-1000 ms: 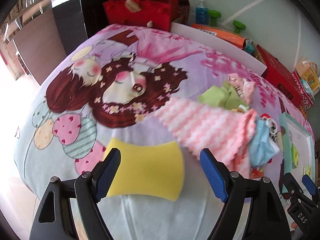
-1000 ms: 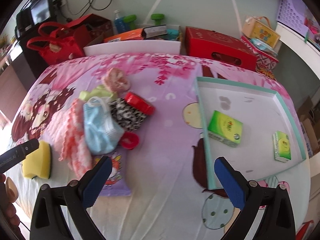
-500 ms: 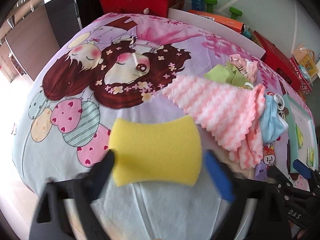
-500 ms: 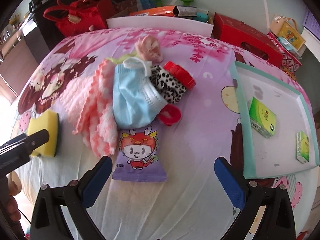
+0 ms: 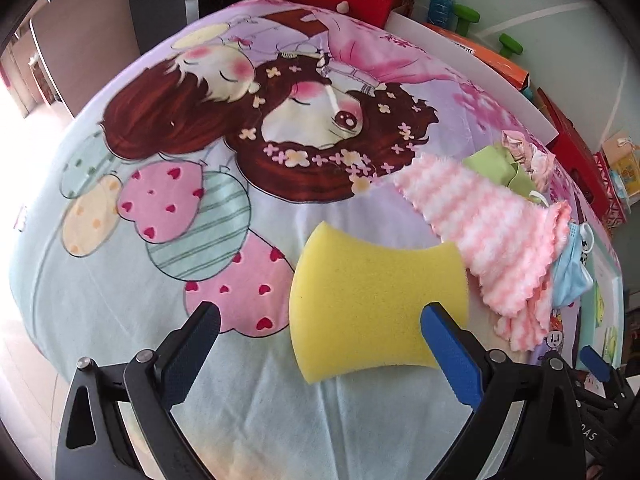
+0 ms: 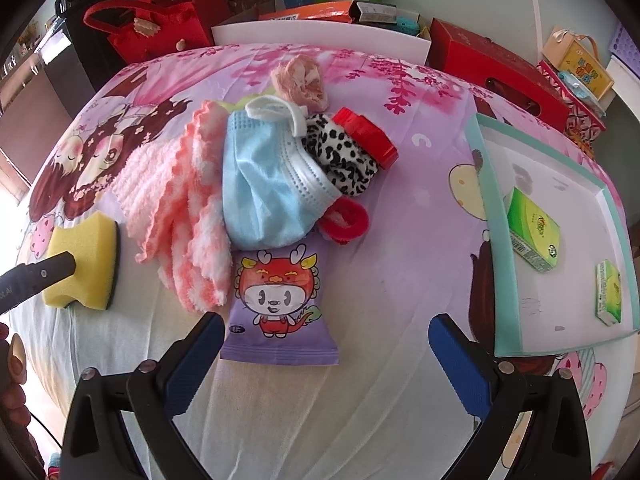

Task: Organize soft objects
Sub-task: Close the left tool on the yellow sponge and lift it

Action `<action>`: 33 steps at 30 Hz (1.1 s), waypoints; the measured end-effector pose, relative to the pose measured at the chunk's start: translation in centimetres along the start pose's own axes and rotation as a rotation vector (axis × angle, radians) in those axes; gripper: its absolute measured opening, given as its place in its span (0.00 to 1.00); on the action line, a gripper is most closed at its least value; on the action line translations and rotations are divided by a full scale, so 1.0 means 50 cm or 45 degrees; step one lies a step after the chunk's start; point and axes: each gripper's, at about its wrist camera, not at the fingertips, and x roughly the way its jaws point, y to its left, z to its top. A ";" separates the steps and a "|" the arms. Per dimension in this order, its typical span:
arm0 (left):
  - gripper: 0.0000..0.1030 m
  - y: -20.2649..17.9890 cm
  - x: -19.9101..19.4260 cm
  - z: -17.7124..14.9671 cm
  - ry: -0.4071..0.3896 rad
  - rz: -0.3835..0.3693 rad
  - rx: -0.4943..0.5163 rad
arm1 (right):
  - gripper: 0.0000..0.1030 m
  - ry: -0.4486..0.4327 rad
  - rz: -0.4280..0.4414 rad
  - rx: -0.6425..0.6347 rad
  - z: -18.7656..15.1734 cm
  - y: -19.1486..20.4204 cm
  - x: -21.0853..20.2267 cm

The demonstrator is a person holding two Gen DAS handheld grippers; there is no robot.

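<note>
A yellow sponge [image 5: 380, 304] lies on the cartoon bedsheet [image 5: 168, 216]. My left gripper [image 5: 324, 344] is open over it. Its right finger overlaps the sponge's right edge and its left finger stands clear over the sheet. To the right lie a pink-and-white fluffy towel [image 5: 480, 232], a green cloth [image 5: 492, 164] and a blue face mask [image 5: 572, 280]. My right gripper [image 6: 328, 340] is open above a purple snack packet [image 6: 280, 304], with the mask [image 6: 264, 184], towel [image 6: 172, 192], a leopard-print cloth [image 6: 344, 156] and a red hair tie [image 6: 344, 220] beyond it. Nothing is held.
A teal-rimmed white tray [image 6: 490, 216] at the right holds two green boxes [image 6: 532, 228]. A red lid [image 6: 364, 136] and a crumpled pink item [image 6: 300, 80] lie by the pile. Red bags [image 6: 152, 28], boxes and bottles line the far edge of the bed.
The left gripper has sunk closer to the sheet and its jaws stand wider; the sponge now sits toward its right finger. The right gripper came down nearer the pile, then held still.
</note>
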 end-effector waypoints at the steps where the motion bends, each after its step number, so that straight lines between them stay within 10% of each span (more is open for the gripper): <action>1: 0.97 -0.001 0.003 -0.001 0.005 -0.007 0.000 | 1.00 0.007 0.001 -0.002 0.000 0.001 0.004; 15: 0.97 -0.013 0.023 0.005 0.014 -0.177 -0.021 | 0.87 0.011 0.011 -0.021 0.000 0.013 0.018; 22: 0.68 -0.024 0.009 0.009 -0.007 -0.243 -0.001 | 0.72 0.005 0.046 -0.009 0.000 0.006 0.013; 33: 0.62 -0.026 -0.005 0.013 -0.048 -0.247 0.012 | 0.59 -0.006 0.073 -0.018 -0.002 0.003 0.007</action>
